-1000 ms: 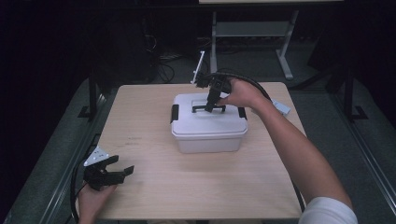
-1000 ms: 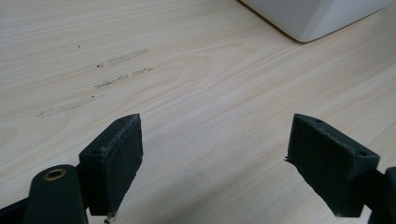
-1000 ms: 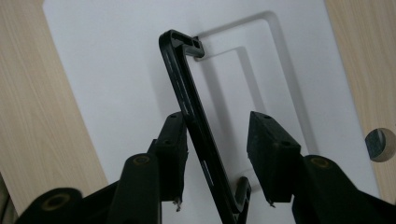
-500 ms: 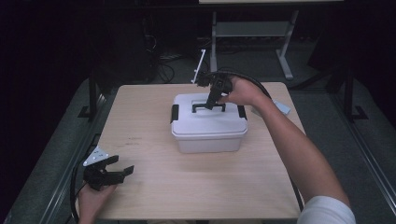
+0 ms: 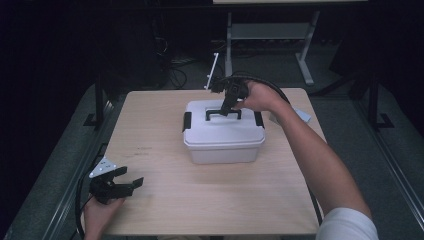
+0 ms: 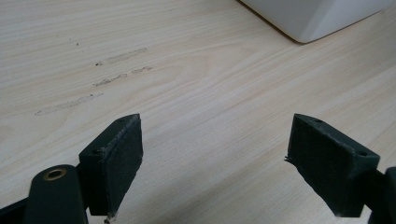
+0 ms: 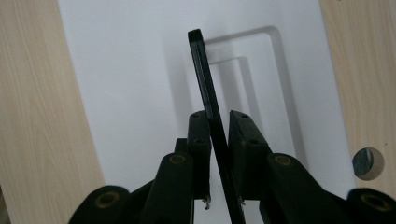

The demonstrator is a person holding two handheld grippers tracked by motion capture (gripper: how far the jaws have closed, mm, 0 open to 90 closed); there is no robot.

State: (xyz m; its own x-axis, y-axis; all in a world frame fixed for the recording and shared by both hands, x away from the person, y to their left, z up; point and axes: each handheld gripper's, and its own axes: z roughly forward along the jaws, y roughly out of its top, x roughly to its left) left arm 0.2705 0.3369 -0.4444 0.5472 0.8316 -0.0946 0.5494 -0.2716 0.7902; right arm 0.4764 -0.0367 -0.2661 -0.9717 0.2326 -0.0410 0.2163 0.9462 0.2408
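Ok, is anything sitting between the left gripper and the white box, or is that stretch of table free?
Nothing visible is in the way. The left gripper, jaws open, rests near the table's front left corner, with bare wood between it and the white box. The right gripper is shut on the box's black handle.
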